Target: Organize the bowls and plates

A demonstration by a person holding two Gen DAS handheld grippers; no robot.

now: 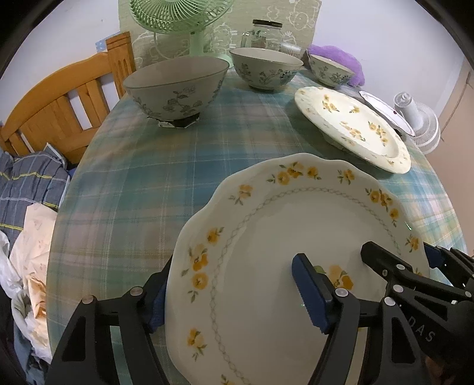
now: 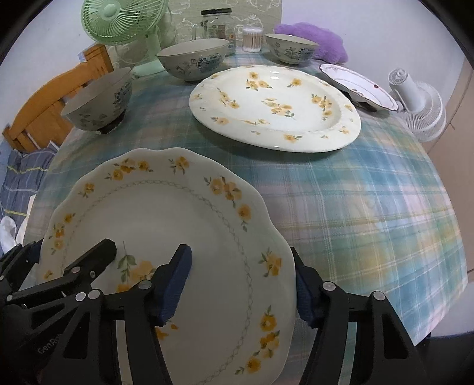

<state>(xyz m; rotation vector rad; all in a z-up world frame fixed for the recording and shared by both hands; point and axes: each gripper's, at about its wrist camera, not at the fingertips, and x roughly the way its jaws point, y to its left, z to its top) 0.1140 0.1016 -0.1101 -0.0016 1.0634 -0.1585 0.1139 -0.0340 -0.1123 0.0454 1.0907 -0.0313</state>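
A scalloped white plate with yellow flowers (image 1: pixel 275 242) (image 2: pixel 166 225) is held near the table's front edge. My left gripper (image 1: pixel 234 299) is shut on its left rim, one finger above and one below. My right gripper (image 2: pixel 240 284) is shut on its right rim the same way. A larger yellow-flowered plate (image 1: pixel 355 127) (image 2: pixel 275 106) lies beyond it. A small red-trimmed plate (image 2: pixel 358 83) sits at the far right. Three blue-flowered bowls stand at the back: left (image 1: pixel 177 86) (image 2: pixel 97 100), middle (image 1: pixel 266 71) (image 2: pixel 192 59), right (image 1: pixel 328 71) (image 2: pixel 290 47).
The table has a plaid cloth (image 1: pixel 148 177). A green fan (image 1: pixel 180 17), a glass jar (image 1: pixel 266 32) and a purple cushion (image 2: pixel 314 38) stand at the back. A wooden bed frame (image 1: pixel 59 106) is at left, a white fan (image 2: pixel 420 109) at right.
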